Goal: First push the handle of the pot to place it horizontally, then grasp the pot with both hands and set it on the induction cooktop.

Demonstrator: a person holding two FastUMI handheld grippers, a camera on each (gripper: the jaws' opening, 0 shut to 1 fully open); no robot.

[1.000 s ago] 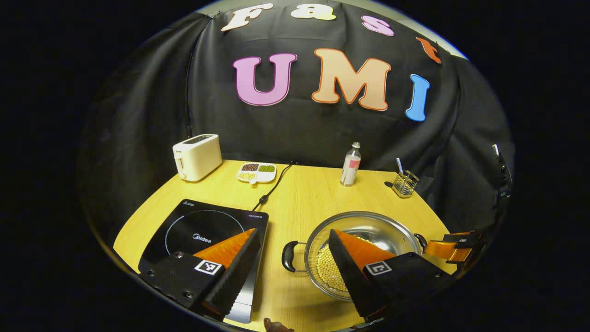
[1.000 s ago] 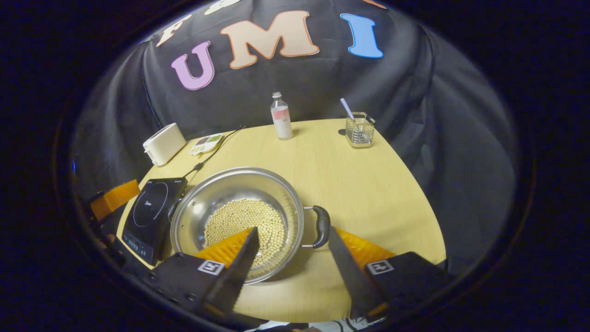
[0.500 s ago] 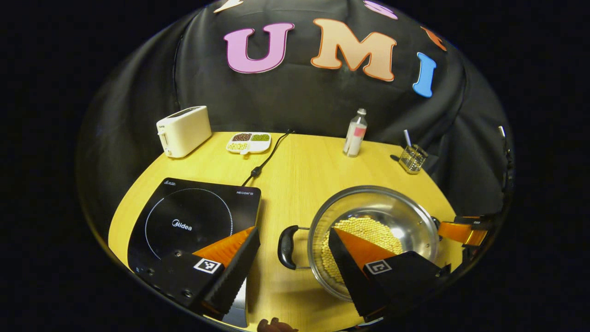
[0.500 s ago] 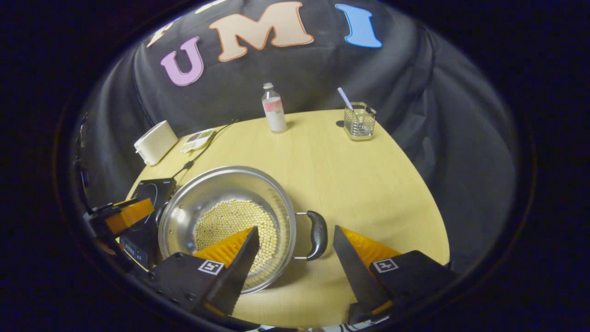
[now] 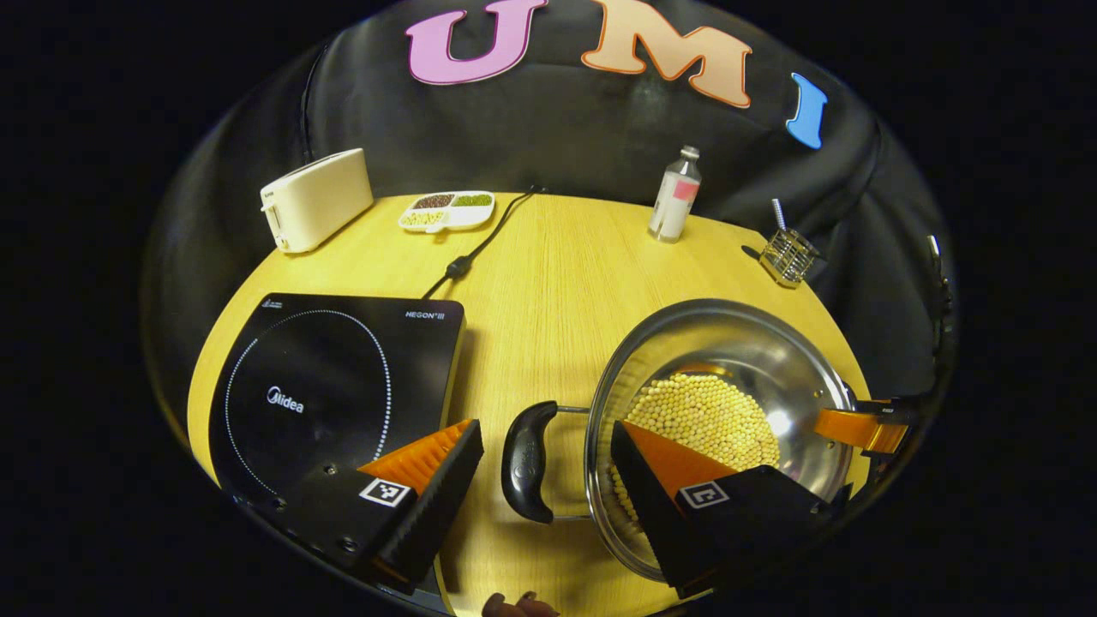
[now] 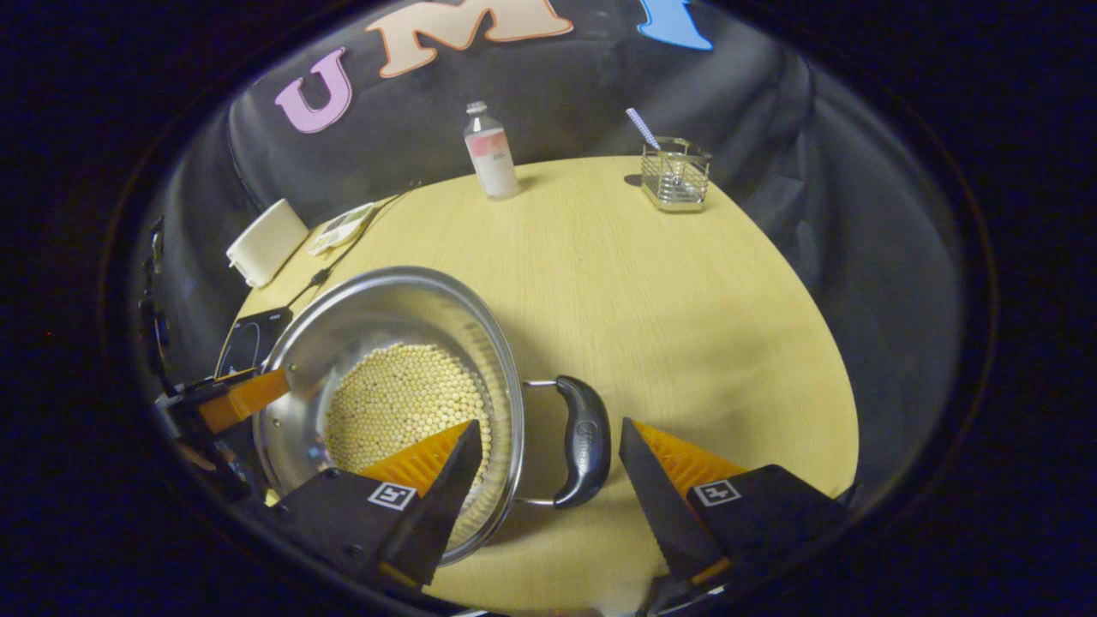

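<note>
A steel pot (image 5: 728, 313) with pale yellow beans inside stands on the wooden table, right of the black induction cooktop (image 5: 326, 386). Its two black handles point left and right. My left gripper (image 5: 544, 433) is open, and the pot's left handle (image 5: 527, 463) lies between its fingers without touching them. In the right gripper view the pot (image 6: 411, 278) sits at the lower left. There my right gripper (image 6: 548, 428) is open around the right handle (image 6: 583, 441). One finger of each gripper hangs over the pot's rim. The left gripper (image 6: 231, 398) shows beyond the pot.
At the back of the table stand a cream toaster (image 5: 317, 199), a divided dish of beans (image 5: 446, 210), a small bottle (image 5: 674, 195) and a wire holder (image 5: 788, 255). A black power cord (image 5: 480, 248) runs from the back towards the cooktop. The table's front edge is close below both grippers.
Both grippers have moved forward and down towards the pot. Each handle now lies between a pair of open fingers. The pot has stayed where it was.
</note>
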